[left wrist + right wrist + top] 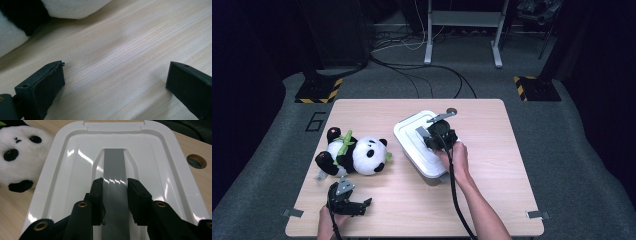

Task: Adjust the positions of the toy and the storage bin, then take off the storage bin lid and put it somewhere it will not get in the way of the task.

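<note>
Right gripper (pixel 115 183) set on white storage-box lid (pixel 62 182), centre of the high view; jaws closed to the width of the grey handle strip (pixel 113 162), gripping it on both sides. Left gripper (pixel 115 80) low at lower left of the high view, jaws spread wide, holding nothing, over bare wooden table (pixel 125 45). Plush panda (pixel 354 155) lying at left, just beside the box, near the left gripper.

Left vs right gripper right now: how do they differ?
The left gripper has its jaws spread wide over bare wooden table, holding nothing; the right gripper is closed on the grey strap handle of the white plastic box lid. Left sits near the plush panda, at the table's front edge; right is mid-table. Both are black, hand-held.
</note>
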A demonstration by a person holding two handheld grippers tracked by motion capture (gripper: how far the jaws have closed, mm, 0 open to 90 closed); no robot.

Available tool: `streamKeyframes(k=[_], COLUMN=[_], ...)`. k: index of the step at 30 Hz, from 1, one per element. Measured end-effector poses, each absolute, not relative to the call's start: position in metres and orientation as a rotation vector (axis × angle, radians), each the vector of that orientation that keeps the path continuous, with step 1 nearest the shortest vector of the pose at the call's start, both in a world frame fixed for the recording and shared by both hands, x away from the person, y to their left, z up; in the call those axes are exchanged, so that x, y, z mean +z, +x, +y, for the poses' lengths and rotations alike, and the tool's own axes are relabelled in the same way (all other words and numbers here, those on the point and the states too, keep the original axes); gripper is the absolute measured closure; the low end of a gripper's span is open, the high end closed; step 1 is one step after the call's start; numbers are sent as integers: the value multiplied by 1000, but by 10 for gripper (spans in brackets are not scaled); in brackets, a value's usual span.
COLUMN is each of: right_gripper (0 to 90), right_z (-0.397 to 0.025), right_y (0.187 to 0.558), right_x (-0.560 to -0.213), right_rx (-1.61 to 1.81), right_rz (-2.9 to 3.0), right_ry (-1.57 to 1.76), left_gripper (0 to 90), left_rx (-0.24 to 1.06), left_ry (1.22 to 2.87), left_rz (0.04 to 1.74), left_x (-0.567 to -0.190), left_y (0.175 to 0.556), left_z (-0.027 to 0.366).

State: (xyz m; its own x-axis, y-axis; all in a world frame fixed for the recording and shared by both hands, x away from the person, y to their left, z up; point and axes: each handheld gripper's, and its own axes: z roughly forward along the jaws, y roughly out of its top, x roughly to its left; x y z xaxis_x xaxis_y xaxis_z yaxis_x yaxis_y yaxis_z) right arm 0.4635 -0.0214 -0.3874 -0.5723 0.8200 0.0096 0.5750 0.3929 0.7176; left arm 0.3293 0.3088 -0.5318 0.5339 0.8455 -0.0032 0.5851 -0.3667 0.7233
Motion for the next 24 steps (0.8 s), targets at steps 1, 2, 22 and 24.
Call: streamKeyframes(k=[1,2,22,24], right_gripper=[668,668,667,668], right_z=[-19,-16,-19,-19], right_y=[464,464,466,466], right_x=[-387,-388,-389,-389], right_rx=[980,978,1003,1012], right_rz=[2313,2314,2332,2328], right_ry=[1202,1191,1137,1137], left_gripper=[13,13,13,14], left_rx=[487,490,482,481], left_ry=[2091,2091,2098,2100], left_rz=[1155,1156,1156,1153], left_x=[-532,-532,-531,-531], left_y=[329,329,329,329], left_z=[309,309,309,309])
